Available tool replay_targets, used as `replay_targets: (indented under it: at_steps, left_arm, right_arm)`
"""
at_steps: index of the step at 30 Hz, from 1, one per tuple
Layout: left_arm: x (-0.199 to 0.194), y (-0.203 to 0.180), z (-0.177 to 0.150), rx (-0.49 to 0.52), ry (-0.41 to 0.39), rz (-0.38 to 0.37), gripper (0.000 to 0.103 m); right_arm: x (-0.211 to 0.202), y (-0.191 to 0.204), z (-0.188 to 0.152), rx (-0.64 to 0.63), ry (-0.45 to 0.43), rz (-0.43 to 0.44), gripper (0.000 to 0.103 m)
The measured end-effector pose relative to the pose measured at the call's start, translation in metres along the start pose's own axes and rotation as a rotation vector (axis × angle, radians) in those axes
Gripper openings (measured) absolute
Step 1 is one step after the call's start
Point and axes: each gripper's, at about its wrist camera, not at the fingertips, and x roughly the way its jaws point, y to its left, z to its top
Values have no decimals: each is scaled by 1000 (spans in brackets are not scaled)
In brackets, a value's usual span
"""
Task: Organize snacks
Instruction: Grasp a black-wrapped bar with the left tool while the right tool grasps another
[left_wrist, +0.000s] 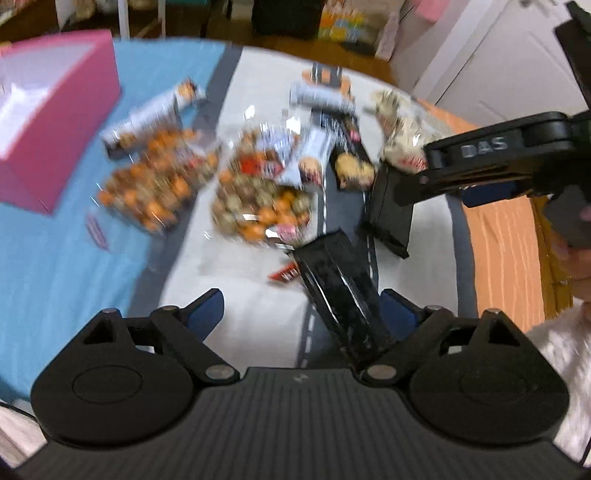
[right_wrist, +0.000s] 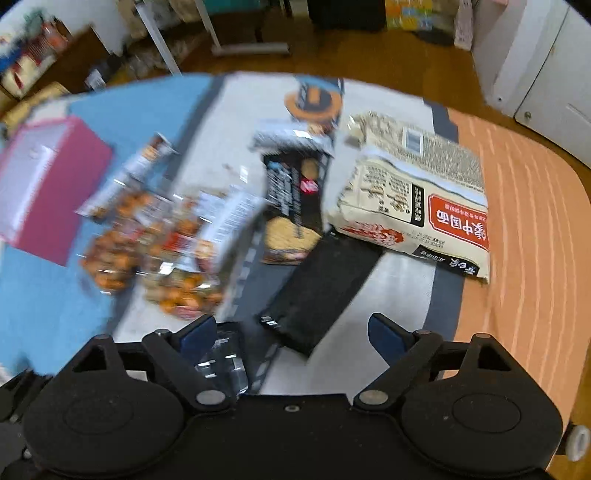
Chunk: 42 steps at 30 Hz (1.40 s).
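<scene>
The snacks lie in a loose heap on the middle of the desk (right_wrist: 406, 295), on its pale grey strip: two clear bags of orange and brown pieces (left_wrist: 151, 192) (left_wrist: 258, 206) at the left of the heap, white bar packets (left_wrist: 147, 114) on the far left, a black cracker packet (right_wrist: 291, 206) in the middle, and a large cream packet of noodles with a red label (right_wrist: 417, 206) on the right, reaching onto the orange part of the desk. A plain black packet (right_wrist: 317, 291) lies tilted on the near side of the heap, just beside the noodles. Much of the heap is blurred. A pink box (left_wrist: 44, 125) stands well to the left on the blue part of the desk. The left gripper (left_wrist: 303, 306) hovers above the near side with its jaws spread, and a dark packet (left_wrist: 340, 295) leans against its right finger (left_wrist: 399, 314); whether it is gripped I cannot tell. The right gripper (right_wrist: 291, 332) has its jaws spread too, with a clear wrapper (right_wrist: 221, 362) beside its left finger (right_wrist: 199, 336). In the left wrist view it reaches in from the right above the noodles.
</scene>
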Motion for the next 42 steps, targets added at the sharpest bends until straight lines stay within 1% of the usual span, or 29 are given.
replay_targets:
  at_steps: [2,7,10,11,12,13,15,17,20,22,25,26,27,28,31,33,37,42]
  left_arm:
    - [13,-4,0,-18,23,5,87]
    - [36,-14,-5,-69,55,-10,87]
    - [49,-16,-7,-141,78,-23,87]
    - [52,-18,-7,-156,79,-16,87]
    - [55,-21,-8,-158,78,-1,87]
    - [57,-25,-9,-147,72,20,87]
    - [62,-34,-12,-114,60,69,87]
    - [67,-41,-14,-93,60,107,87]
    - [72,-45,-14,-57,56,117,87]
    - [78,-47,-13,-37,66,121,82]
    - [81,-44,-13,-43,77,100,73]
    - [79,-44,-12,-29,74,89,65]
    - [77,-45,-13,-17,70,79,57]
    - [76,-45,-13,-8,67,72,55]
    - [72,-44,-17,1,61,68,54]
    - [68,-39,-19,-8,66,62,53]
    - [56,-27,-24,-8,71,56,53]
    - [47,-15,-21,-5,86,35,53]
  right_arm:
    - [18,-6,4,26,56,-5,89]
    - [43,-25,6,110,141,89,87]
    - [52,-31,7,152,169,136,86]
    - [55,-32,8,168,168,151,82]
    - [57,-34,8,188,167,161,82]
    - [58,-36,9,202,162,161,81]
    - [60,-37,12,207,143,131,81]
    - [64,-34,17,180,119,95,81]
    - [75,-27,23,116,101,48,77]
    - [83,-23,24,76,110,10,74]
    - [79,-21,23,66,101,-2,71]
    - [77,-23,23,80,104,8,68]
    - [74,-26,21,103,110,21,68]
    - [72,-30,19,128,117,42,68]
    - [66,-30,9,134,155,54,67]
    - [63,-28,4,122,169,77,67]
    - [55,-20,1,83,156,75,67]
    - [48,-18,3,89,156,207,67]
